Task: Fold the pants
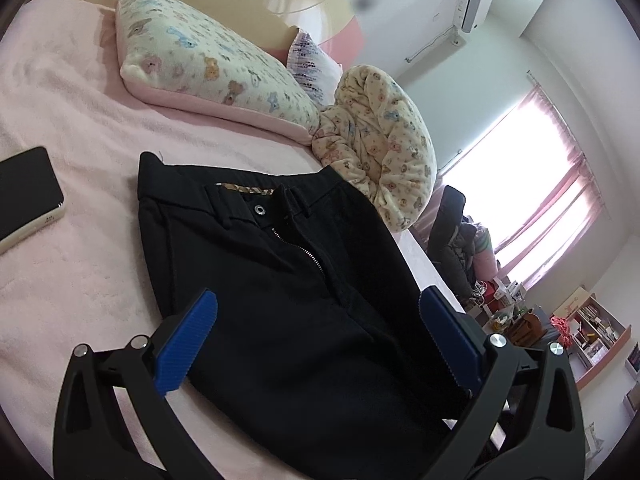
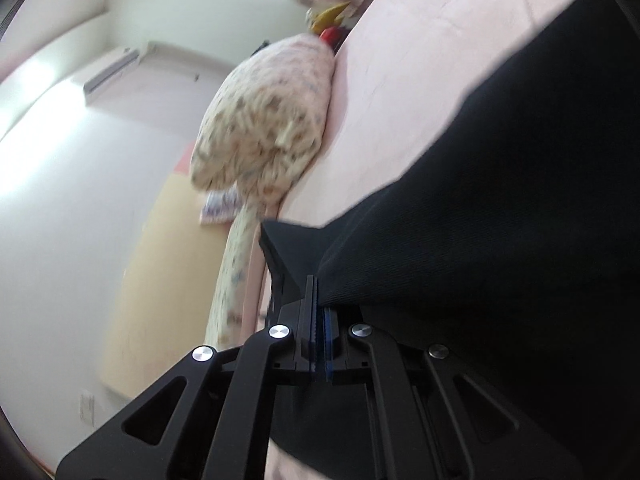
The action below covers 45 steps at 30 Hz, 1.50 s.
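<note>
Black pants [image 1: 288,272] lie flat on the pink bed [image 1: 72,128], waistband toward the pillows, button and zipper facing up. My left gripper [image 1: 318,340] is open, its blue fingers [image 1: 188,340] spread over the pants just above the cloth, holding nothing. In the right wrist view my right gripper [image 2: 318,300] is shut on a fold of the black pants [image 2: 500,208] and lifts the cloth off the pink bed [image 2: 400,80]. The view is tilted and blurred.
A dark phone [image 1: 24,196] lies on the bed at the left. A bear-print pillow [image 1: 208,64] and a rolled bear-print blanket [image 1: 380,136] sit beyond the waistband; the blanket also shows in the right wrist view [image 2: 264,120]. The bed edge [image 1: 432,272] runs along the right.
</note>
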Each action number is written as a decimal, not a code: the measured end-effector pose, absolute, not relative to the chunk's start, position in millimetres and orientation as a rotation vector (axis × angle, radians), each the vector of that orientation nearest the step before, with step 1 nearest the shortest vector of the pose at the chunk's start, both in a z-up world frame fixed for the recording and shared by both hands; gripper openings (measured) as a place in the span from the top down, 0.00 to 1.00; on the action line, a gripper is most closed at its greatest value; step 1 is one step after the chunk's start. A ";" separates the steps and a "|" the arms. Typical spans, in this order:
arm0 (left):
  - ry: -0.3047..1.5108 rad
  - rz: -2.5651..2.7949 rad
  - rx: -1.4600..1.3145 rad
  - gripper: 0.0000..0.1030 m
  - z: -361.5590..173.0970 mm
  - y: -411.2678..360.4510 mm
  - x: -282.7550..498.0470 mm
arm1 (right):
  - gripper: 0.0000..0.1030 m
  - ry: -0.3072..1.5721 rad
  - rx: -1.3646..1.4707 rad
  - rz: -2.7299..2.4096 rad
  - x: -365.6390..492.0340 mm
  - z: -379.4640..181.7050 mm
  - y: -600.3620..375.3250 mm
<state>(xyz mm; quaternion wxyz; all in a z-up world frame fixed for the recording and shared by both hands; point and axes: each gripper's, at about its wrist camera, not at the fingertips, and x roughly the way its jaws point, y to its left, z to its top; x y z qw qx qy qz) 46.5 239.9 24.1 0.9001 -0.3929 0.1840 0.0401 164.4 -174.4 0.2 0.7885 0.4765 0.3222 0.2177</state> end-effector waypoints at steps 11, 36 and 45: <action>0.418 0.062 -0.864 0.02 20.3 247.9 47.0 | 1.00 0.800 0.799 0.476 80.7 -22.6 -140.9; 0.711 -0.132 -0.720 0.03 65.0 214.1 167.4 | 0.50 0.667 0.797 0.206 0.1 0.0 -282.3; 0.934 0.033 -0.567 0.30 74.2 164.3 329.7 | 0.47 0.539 0.713 0.194 -28.8 12.0 -316.7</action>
